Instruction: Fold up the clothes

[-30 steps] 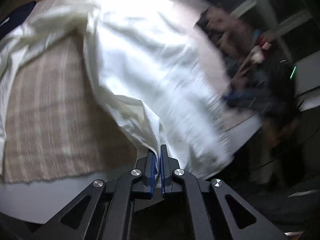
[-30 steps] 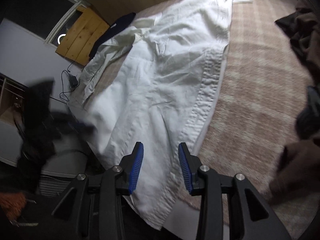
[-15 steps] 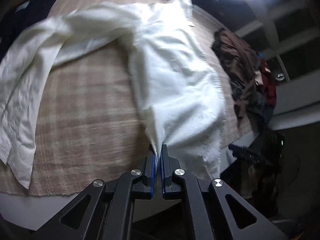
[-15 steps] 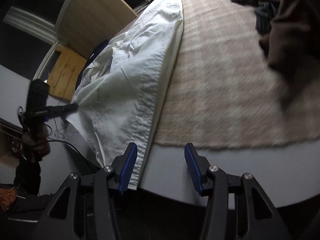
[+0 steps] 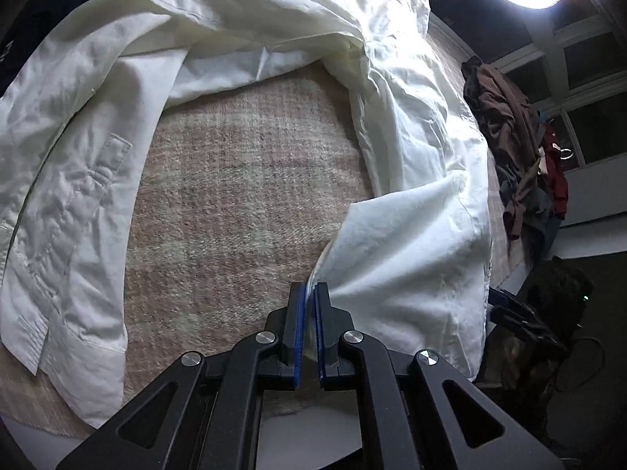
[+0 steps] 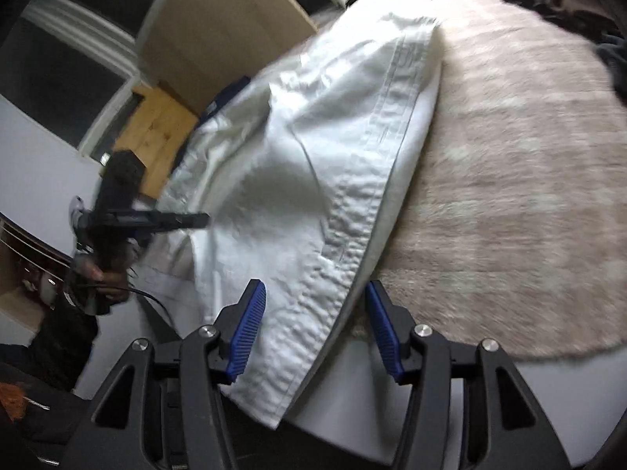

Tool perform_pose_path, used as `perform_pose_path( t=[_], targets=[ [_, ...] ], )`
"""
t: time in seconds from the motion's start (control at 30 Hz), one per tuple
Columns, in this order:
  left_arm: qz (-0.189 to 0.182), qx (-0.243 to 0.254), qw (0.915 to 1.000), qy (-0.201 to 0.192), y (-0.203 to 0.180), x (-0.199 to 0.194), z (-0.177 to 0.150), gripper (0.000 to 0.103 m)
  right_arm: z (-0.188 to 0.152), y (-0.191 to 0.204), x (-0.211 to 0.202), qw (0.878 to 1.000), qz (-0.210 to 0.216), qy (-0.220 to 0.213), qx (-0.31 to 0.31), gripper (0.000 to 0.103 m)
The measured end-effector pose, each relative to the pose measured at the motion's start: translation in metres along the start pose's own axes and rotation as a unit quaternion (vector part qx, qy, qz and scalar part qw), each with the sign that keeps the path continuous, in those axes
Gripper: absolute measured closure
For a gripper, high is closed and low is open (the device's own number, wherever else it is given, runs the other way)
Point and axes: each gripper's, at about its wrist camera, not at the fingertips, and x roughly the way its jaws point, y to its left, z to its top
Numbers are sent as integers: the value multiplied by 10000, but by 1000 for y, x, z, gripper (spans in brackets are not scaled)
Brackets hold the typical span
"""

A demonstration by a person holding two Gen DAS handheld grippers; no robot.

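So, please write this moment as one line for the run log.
left gripper: shut on white shirt | right gripper: open over shirt hem | surface: beige rug

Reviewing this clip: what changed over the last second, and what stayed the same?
The left gripper carried its pinched corner of the white shirt across, folding that panel over and baring more of the plaid blanket. The right gripper swung away, then back over the shirt's button placket at the table edge. Unchanged: left jaws clamped on fabric, right jaws open and empty, dark clothes pile untouched.
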Motion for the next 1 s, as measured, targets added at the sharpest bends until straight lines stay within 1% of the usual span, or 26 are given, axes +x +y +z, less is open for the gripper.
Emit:
perform_pose_path(
  t=[0.07, 0.13, 0.17, 0.2, 0.23, 0.27, 0.33, 0.37, 0.43, 0.53, 0.57, 0.63, 0.67, 0.73, 0.77, 0.8, 0.83, 0.87, 0.9, 0.93, 0.97, 1.0],
  targets=[
    [-45, 57, 10000, 52, 1, 3, -2, 98, 1, 2, 2, 9998, 134, -101, -46, 47],
    [-73, 127, 9998, 107, 1, 7, -3, 99, 1, 4, 7, 9992, 364, -120, -101, 47],
    [-91, 174, 9997, 130, 0, 8, -4, 99, 1, 5, 9, 9987, 490, -105, -110, 54],
    [-112, 226, 9996, 150, -2, 8, -5, 101, 2, 5, 11, 9980, 622, -64, -74, 68],
    [-132, 278, 9994, 170, -4, 9, -6, 103, 4, 3, 12, 9974, 720, -5, -2, 85],
    [-243, 302, 9991, 180, -7, 7, -8, 103, 6, 1, 10, 9968, 787, 49, 89, 91],
    [-531, 393, 9977, 154, -21, -2, -13, 101, 14, -3, 0, 9943, 1010, 162, 306, 96],
    [-671, 446, 9967, 137, -29, -7, -16, 101, 19, -4, -11, 9930, 1104, 198, 371, 96],
    [-983, 581, 9934, 92, -48, -18, -24, 102, 32, 1, -42, 9935, 1067, 318, 250, 96],
    [-1376, 981, 9856, 91, -86, -29, -40, 101, 53, 3, -84, 9961, 566, 676, 87, 96],
    [-1450, 1104, 9832, 128, -95, -28, -45, 101, 58, 2, -94, 9963, 370, 771, 43, 96],
    [-1561, 1254, 9794, 254, -108, -19, -56, 101, 58, -9, -91, 9949, -67, 1002, 26, 96],
    [-1520, 1254, 9797, 380, -107, -6, -61, 101, 57, -15, -87, 9932, -290, 1127, 26, 96],
    [-1286, 1202, 9821, 665, -103, 21, -69, 103, 51, -29, -68, 9874, -746, 1397, 57, 95],
    [-1281, 1082, 9820, 865, -98, 36, -74, 103, 47, -36, -57, 9833, -975, 1534, 76, 91],
    [-1258, 1009, 9818, 999, -94, 46, -77, 103, 44, -42, -50, 9798, -1110, 1655, 167, 88],
    [-1205, 983, 9825, 1026, -92, 47, -79, 102, 42, -47, -47, 9767, -1181, 1765, 305, 84],
    [-1150, 962, 9834, 1020, -90, 44, -81, 102, 41, -50, -48, 9750, -1211, 1814, 414, 78],
    [-1095, 941, 9843, 1013, -88, 42, -83, 101, 40, -50, -54, 9759, -1213, 1762, 442, 75],
    [-1085, 930, 9849, 976, -87, 37, -85, 96, 40, -48, -66, 9787, -1204, 1609, 412, 71],
    [-1018, 989, 9859, 884, -88, 30, -85, 93, 40, -44, -79, 9821, -1187, 1417, 370, 62],
    [-905, 1083, 9870, 769, -91, 22, -85, 87, 38, -43, -90, 9850, -1119, 1258, 375, 57]
  ],
)
